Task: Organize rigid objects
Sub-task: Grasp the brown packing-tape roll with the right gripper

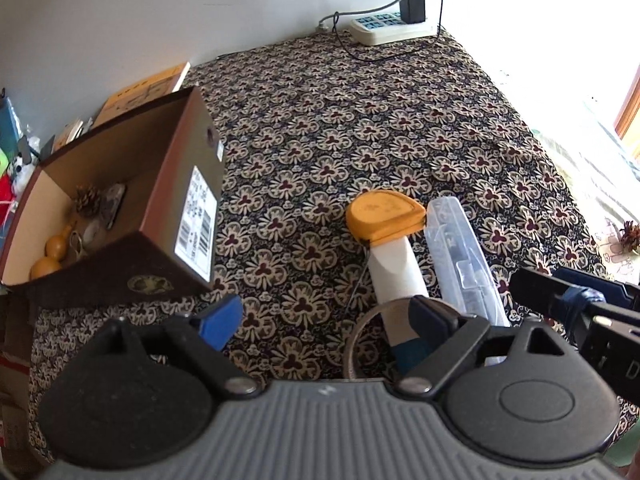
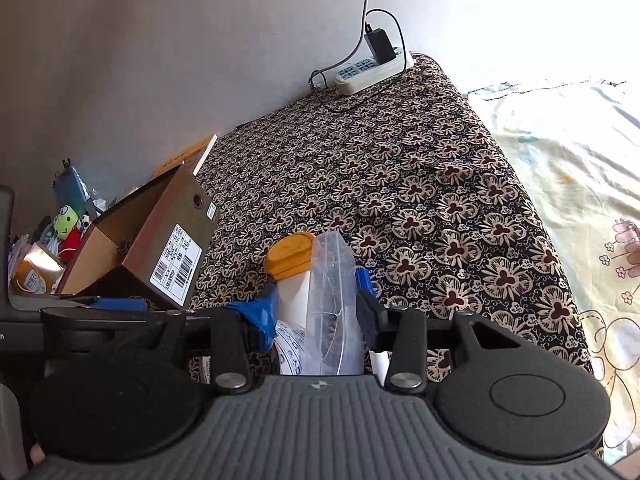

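A white bottle with an orange cap lies on the flowered cloth. A clear plastic case lies beside it on the right. My left gripper is open wide over bare cloth, its right finger near the bottle's near end. My right gripper has its blue pads narrowed around both the bottle and the case; whether they press is unclear. An open brown box at the left holds a pine cone, a gourd and small items.
A roll of tape lies under the bottle's near end. A power strip with a charger and cables sits at the far edge by the wall. Toys and clutter crowd behind the box. A pale bedsheet lies to the right.
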